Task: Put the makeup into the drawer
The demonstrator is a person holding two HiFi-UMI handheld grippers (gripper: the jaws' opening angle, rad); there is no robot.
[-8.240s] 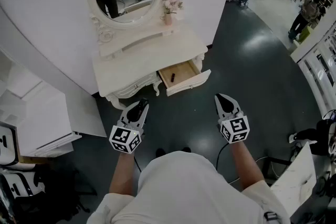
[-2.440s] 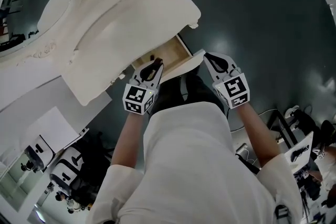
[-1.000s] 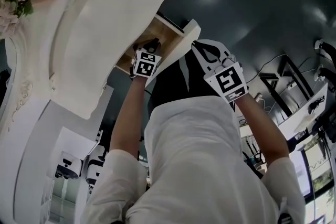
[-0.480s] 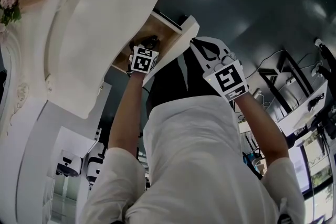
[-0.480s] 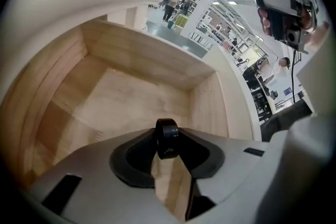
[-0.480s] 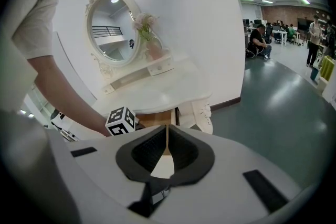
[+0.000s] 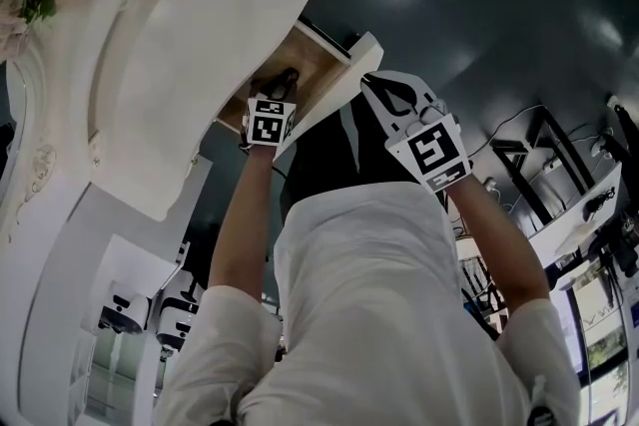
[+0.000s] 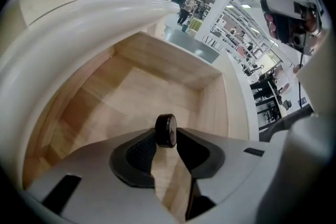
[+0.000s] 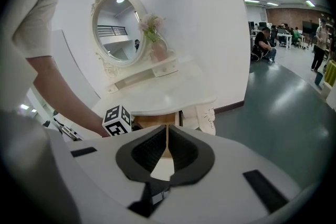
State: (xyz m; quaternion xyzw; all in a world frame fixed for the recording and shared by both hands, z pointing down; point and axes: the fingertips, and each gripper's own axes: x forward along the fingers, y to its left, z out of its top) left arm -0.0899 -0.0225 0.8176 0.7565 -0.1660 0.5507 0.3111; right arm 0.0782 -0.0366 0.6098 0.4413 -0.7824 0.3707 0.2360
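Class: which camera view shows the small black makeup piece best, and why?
The left gripper view: the makeup piece sits close up between the left gripper's jaws, which have just been opening, inside the drawer. In the head view that gripper hides it; the right gripper view shows none of it.

The drawer (image 8: pixel 147 86) is pale matt wood, the makeup (image 8: pixel 166 131) glossy black.

text: none legible | labels, brands, numbers, signs: none readable in any view
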